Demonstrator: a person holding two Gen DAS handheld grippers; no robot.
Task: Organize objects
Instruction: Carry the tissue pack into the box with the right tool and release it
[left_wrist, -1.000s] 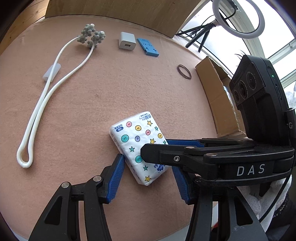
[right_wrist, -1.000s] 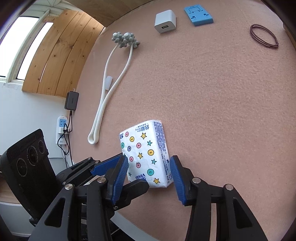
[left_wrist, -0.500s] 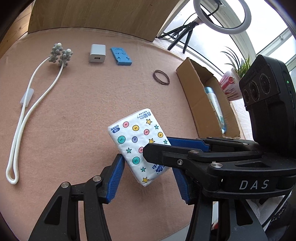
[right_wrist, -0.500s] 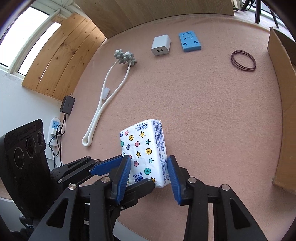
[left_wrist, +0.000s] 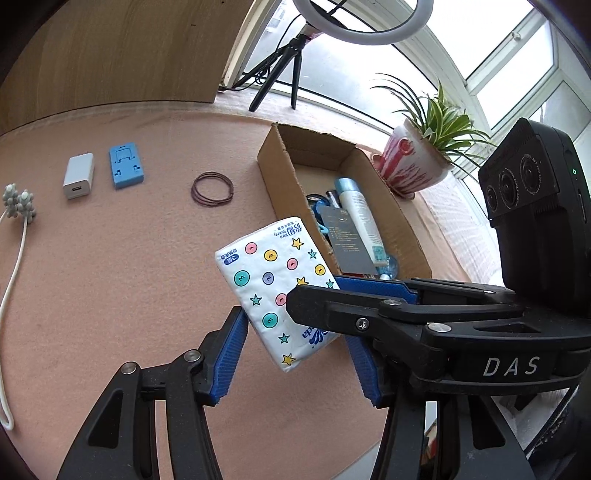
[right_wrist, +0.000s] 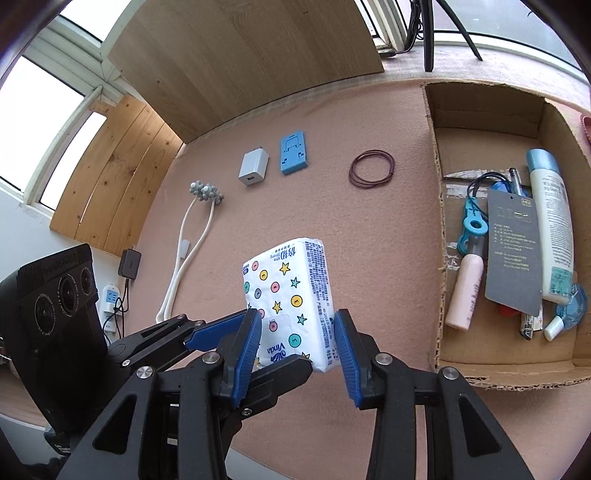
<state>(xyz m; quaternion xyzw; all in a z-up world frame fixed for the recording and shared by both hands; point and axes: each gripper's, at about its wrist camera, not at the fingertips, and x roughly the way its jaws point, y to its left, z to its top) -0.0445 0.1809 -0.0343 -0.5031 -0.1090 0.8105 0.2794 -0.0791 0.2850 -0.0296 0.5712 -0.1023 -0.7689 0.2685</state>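
A white tissue pack with coloured dots and stars (left_wrist: 275, 291) (right_wrist: 290, 295) is held in the air above the pink mat. Both grippers are shut on it: my left gripper (left_wrist: 295, 354) clamps its long sides, my right gripper (right_wrist: 295, 343) clamps its near end from the other side. An open cardboard box (left_wrist: 280, 173) (right_wrist: 439, 266) lies to the right, holding a white lotion bottle (right_wrist: 550, 225), a grey card (right_wrist: 511, 254), a pink tube (right_wrist: 463, 291) and other small items.
On the mat (right_wrist: 369, 229) lie a white charger (right_wrist: 253, 170), a blue phone stand (right_wrist: 293, 154), brown hair ties (right_wrist: 371, 170) and a white massager with grey balls (right_wrist: 192, 229). A potted plant (left_wrist: 417, 158) and a ring-light tripod (left_wrist: 291, 55) stand behind the box.
Both grippers closed on the tissue pack, lifted it off the mat and carried it to the right, bringing the cardboard box into full view.
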